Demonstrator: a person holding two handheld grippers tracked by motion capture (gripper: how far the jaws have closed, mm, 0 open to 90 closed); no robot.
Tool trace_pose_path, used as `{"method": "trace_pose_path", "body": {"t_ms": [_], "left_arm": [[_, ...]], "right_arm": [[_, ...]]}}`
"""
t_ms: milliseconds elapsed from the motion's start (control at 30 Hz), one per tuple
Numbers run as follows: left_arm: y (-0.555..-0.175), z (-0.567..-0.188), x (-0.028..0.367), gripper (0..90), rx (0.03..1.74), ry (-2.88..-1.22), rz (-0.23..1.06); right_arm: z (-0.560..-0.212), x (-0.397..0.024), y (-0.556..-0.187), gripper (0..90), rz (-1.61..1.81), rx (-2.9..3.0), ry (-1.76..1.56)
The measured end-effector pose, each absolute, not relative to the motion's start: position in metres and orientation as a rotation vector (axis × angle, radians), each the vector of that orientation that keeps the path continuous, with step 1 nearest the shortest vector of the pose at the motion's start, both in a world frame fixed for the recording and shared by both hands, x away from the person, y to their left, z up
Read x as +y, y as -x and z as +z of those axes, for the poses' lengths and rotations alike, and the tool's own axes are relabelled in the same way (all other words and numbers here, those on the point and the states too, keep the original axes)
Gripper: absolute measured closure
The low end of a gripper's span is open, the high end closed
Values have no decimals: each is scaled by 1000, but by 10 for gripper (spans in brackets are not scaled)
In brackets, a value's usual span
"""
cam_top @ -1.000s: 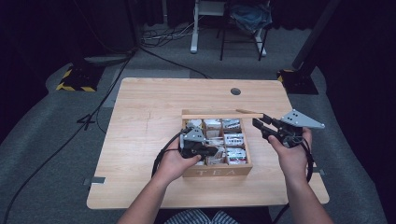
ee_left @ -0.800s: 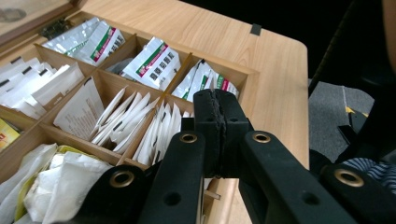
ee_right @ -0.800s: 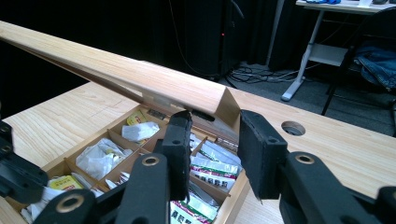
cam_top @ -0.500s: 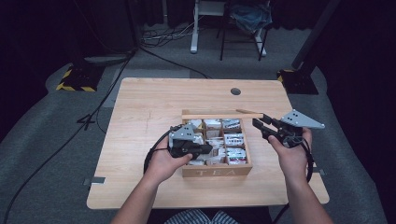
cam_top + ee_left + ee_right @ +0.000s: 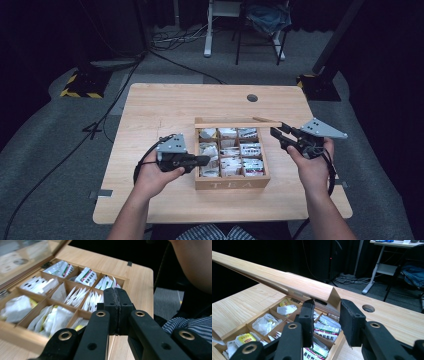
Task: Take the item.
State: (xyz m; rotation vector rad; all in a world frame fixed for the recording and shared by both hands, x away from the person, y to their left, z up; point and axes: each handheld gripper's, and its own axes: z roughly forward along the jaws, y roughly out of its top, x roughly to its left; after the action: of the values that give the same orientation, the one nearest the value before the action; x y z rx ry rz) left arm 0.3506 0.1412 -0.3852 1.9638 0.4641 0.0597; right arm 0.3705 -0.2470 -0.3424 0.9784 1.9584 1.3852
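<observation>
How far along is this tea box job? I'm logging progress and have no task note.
Done: the wooden tea box stands open, lid raised, its compartments holding tea bag packets. In hand: nothing. The left gripper is shut and empty at the box's left wall; the right gripper is open by the lid's right corner. Left: any picking or closing; no packet lies outside the box.

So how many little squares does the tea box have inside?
9, in three rows of three inside the tea box: three by the open lid, three across the middle, three along the front wall. The left gripper partly covers the left-hand ones.
</observation>
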Motion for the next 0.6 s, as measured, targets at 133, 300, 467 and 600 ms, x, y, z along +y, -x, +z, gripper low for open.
{"method": "trace_pose_path", "body": {"t_ms": [133,300,467,600], "left_arm": [[-350,-387,150,888,478,-1970,78],[-349,-387,156,888,467,-1954,81],[-346,-383,163,888,469,-1944,91],[-343,-381,171,888,477,-1945,96]], "right_arm": [[-342,-247,-370,647,1384,1960,-977],[-343,-247,-370,647,1383,1961,-974],[-343,-248,-370,646,1384,1965,-975],[-343,-248,-369,646,1385,1965,-975]]}}
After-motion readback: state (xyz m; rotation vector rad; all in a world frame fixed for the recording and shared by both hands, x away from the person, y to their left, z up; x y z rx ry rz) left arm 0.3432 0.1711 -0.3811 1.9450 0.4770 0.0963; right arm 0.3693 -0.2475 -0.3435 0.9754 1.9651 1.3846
